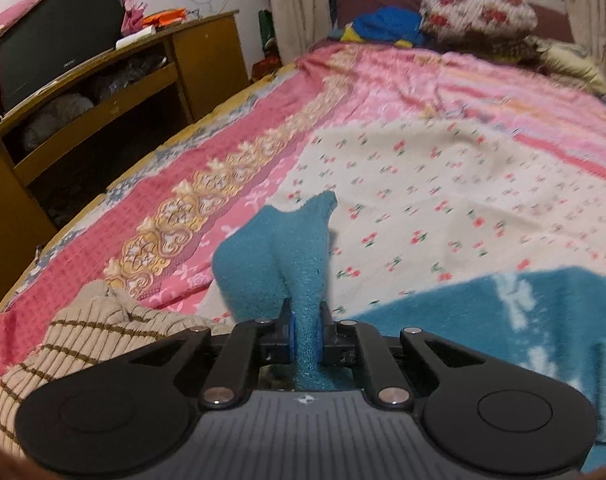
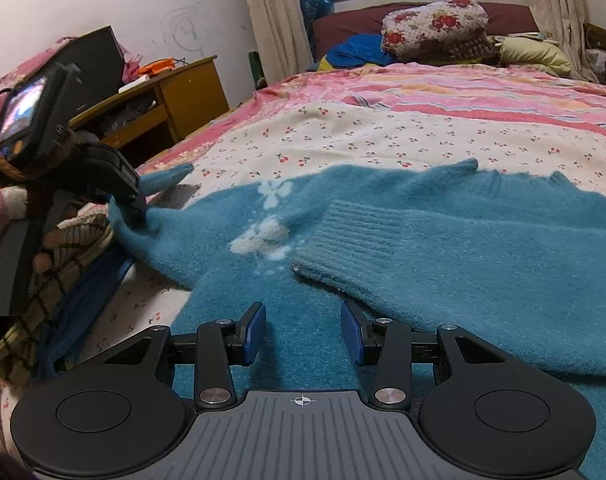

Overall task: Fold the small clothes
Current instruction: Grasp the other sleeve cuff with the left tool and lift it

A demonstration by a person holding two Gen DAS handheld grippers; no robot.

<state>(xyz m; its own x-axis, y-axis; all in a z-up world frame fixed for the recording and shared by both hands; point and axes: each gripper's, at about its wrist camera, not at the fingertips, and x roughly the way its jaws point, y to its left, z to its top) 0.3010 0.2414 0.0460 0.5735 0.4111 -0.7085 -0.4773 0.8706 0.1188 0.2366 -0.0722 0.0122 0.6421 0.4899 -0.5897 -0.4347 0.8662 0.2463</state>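
A fuzzy teal sweater (image 2: 443, 208) with white flowers lies spread on the bed, one ribbed-cuff sleeve (image 2: 367, 248) folded across its body. My left gripper (image 1: 306, 320) is shut on a bunched-up edge of the sweater (image 1: 275, 248), which stands up between the blue pads. In the right wrist view the left gripper (image 2: 131, 208) pinches the sweater's left edge. My right gripper (image 2: 303, 332) stands open low over the sweater's near part, with the fabric beneath it and nothing pressed between its pads.
A cream cherry-print cloth (image 1: 443, 184) lies under the sweater on the pink bedspread (image 1: 423, 80). A beige striped garment (image 1: 83, 332) is heaped at the near left. A wooden cabinet (image 1: 103, 92) stands beside the bed. Pillows (image 1: 475, 16) lie at the far end.
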